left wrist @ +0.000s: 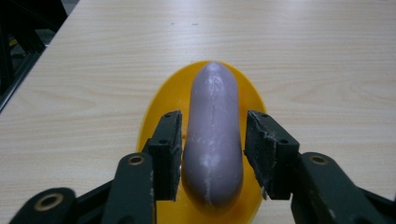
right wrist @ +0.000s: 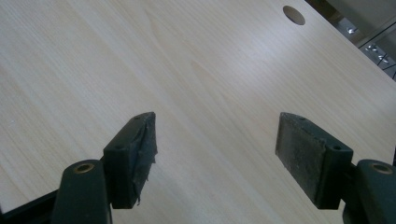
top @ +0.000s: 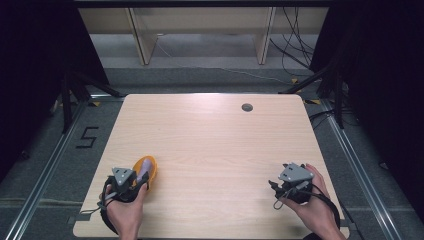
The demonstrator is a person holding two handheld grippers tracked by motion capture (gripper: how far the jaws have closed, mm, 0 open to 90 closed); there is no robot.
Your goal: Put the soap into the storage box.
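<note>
Left gripper view: my left gripper (left wrist: 212, 154) straddled the purple sausage (left wrist: 213, 135) on the yellow dish (left wrist: 156, 102) near the tabletop's front-left corner, jaws just clear of it; squeeze centred and gently. My right gripper (right wrist: 215, 154) stood wide, empty.

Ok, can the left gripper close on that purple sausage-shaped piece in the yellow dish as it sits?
Probably yes. The left gripper already straddles the purple piece, its jaws open either side with small gaps. Nothing sits between them; only the yellow dish lies underneath.

pale wooden table (top: 210, 150), grey floor (top: 45, 165), dark curtains (top: 30, 60).
</note>
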